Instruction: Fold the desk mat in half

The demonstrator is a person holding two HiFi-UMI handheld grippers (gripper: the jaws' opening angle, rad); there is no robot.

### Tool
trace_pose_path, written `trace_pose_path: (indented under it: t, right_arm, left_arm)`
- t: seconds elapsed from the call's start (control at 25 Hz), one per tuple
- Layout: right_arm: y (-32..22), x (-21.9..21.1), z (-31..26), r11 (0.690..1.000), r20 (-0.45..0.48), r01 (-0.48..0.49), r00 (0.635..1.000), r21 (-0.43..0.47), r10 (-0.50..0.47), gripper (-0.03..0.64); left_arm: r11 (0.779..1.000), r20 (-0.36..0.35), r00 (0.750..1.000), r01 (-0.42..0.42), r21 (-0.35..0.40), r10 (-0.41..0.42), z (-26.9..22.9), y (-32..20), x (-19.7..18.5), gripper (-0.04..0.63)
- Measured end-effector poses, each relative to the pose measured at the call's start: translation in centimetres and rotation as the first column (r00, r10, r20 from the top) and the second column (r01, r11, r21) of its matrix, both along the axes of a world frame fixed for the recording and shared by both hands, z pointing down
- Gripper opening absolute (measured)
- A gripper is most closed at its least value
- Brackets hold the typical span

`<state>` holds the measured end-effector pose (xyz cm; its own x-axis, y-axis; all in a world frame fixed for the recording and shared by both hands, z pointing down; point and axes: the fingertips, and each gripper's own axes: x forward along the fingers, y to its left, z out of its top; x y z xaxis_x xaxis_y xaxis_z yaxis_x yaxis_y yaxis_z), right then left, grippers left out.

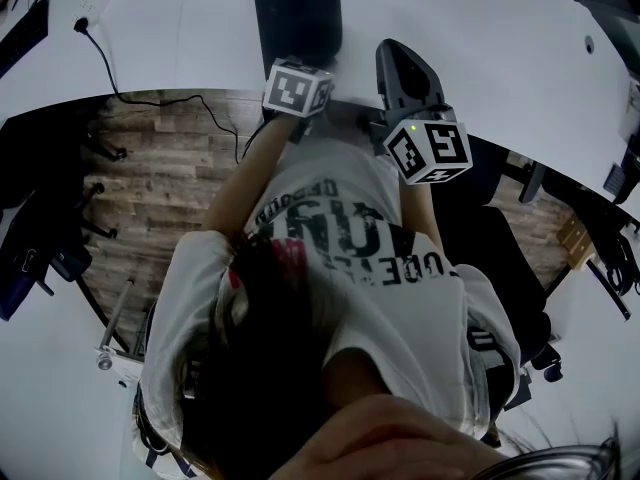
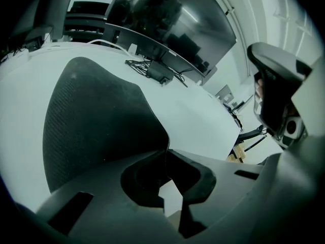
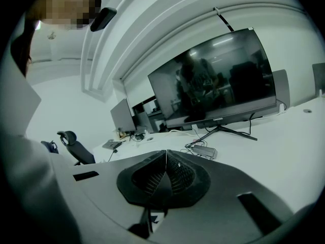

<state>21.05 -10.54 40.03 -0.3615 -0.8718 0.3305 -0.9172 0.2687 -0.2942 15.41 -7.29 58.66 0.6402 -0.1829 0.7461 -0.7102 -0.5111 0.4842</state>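
Observation:
The black desk mat [image 1: 297, 13] lies on the white desk [image 1: 180, 38], straight ahead of me. In the left gripper view the desk mat [image 2: 96, 121] fills the left half, and its near edge runs into the seam of the jaws. My left gripper [image 2: 166, 154] is shut on that edge; in the head view the left gripper [image 1: 303, 63] sits at the mat's near edge under its marker cube. My right gripper [image 3: 166, 159] is shut with nothing between its ribbed pads. It hangs over the desk edge to the right of the mat, where the head view shows the right gripper [image 1: 393, 50].
A large dark monitor [image 3: 218, 80] stands at the back of the desk with a small hub and cables [image 3: 204, 151] in front of its foot. A power cable [image 1: 105, 63] trails off the desk's left edge. An office chair [image 3: 76, 146] stands further off; a black chair [image 1: 500, 258] is beside me.

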Motion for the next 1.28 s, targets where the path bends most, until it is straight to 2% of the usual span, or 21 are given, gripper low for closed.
trace_pose_path:
  t: [0.36,0.4,0.56,0.6,0.96,1.28]
  right_arm:
    - [0.2,0.1,0.1,1.000,-0.005,-0.004,1.000,0.002,0.004,0.002]
    - [0.2,0.1,0.1,1.000,-0.005,-0.004,1.000,0.002,0.004,0.002]
    - [0.3,0.0,0.1,1.000,-0.009,-0.002,1.000,0.000,0.002,0.002]
    - [0.3,0.0,0.1,1.000,-0.009,-0.001,1.000,-0.001,0.001,0.002]
    - [0.4,0.2,0.0,1.000,-0.004,0.002,1.000,0.003,-0.002,0.002]
    - [0.5,0.1,0.0,1.000,0.004,-0.003,1.000,0.004,0.003,0.002]
  left_arm:
    - [1.000,-0.031,0.999,0.013,0.000,-0.013,-0.1,0.2,0.2,0.019]
    - [1.000,-0.052,0.999,0.012,-0.005,-0.012,-0.2,0.3,0.4,0.034]
    - [0.999,-0.167,0.986,0.001,-0.033,-0.006,-1.3,1.0,1.4,0.194]
    - [1.000,-0.182,0.983,0.004,-0.030,-0.009,-1.5,1.0,1.6,0.208]
    - [0.998,-0.217,0.974,0.059,-0.020,-0.062,-2.2,0.3,1.4,0.206]
    - [0.995,-0.205,0.976,0.086,0.043,-0.076,-3.1,-0.6,0.6,0.136]
